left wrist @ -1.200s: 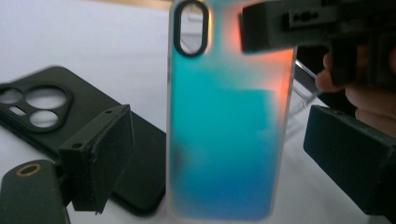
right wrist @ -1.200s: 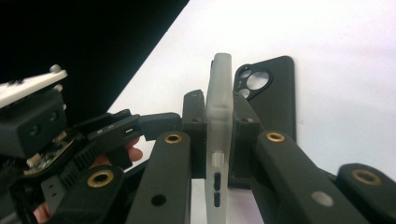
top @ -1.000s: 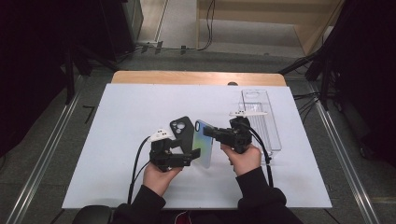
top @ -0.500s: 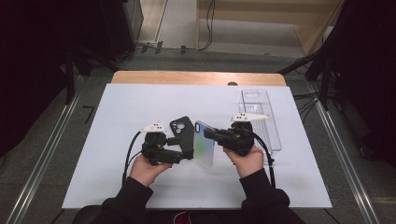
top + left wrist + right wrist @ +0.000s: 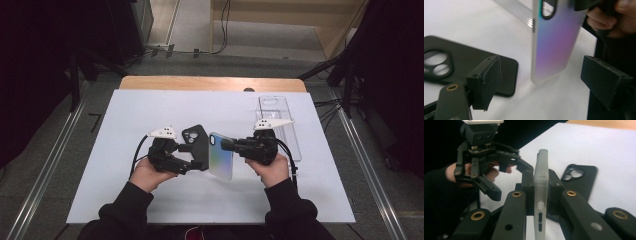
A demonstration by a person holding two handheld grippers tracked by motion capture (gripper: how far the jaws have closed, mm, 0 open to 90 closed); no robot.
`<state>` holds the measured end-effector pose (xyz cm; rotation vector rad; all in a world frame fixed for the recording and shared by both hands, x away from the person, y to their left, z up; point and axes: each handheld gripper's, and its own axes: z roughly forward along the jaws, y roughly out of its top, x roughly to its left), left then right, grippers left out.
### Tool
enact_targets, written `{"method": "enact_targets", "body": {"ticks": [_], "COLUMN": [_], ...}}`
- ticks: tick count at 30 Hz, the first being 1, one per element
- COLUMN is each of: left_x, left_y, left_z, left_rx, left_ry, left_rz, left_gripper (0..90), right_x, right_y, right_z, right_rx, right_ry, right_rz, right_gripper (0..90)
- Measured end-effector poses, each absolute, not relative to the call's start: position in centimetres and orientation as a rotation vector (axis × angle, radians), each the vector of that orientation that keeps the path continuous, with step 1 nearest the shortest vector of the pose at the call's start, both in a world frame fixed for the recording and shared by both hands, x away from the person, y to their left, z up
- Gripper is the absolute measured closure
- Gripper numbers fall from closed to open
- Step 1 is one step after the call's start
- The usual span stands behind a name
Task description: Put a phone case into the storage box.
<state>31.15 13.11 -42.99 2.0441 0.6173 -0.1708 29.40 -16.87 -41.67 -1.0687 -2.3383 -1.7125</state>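
Two phone cases in play. Right tongs [image 5: 226, 145] clamp the iridescent case [image 5: 221, 156] by its frosted, rounded edge, holding it upright, lower corner at the white surface [image 5: 150, 107]. Left tongs [image 5: 541, 80] gape wide, jaws either side of that corner, touching nothing. Matte black case [image 5: 197, 145] lies flat just beside them. Clear plastic tray [image 5: 280, 112] sits behind the right hand; bare surface beyond.
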Motion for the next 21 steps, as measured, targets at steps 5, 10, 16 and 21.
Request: {"method": "enact_targets", "body": {"ticks": [5,10,16,21], "left_x": [31.4,31.8,32.2,32.5], "left_y": [12.9,13.0,12.8,12.6], "left_z": [-42.8,-42.3,-41.8,-41.6], "left_rx": [2.058,2.059,2.058,2.058], "left_ry": [0.563,0.525,0.477,0.437], "left_rz": [-0.185,-0.192,-0.211,-0.229], "left_gripper": [17.0,16.9,16.9,17.0], "right_x": [29.4,29.7,29.9,30.0], "right_y": [-16.8,-16.9,-17.1,-17.2], "right_z": [-41.6,-41.5,-41.5,-41.6], "right_rx": [-0.97,-0.864,-0.783,-0.746], "right_ry": [-2.384,-2.399,-2.395,-2.387], "right_rz": [-1.717,-1.689,-1.676,-1.668], "right_gripper": [78.2,78.2,78.2,78.3]}}
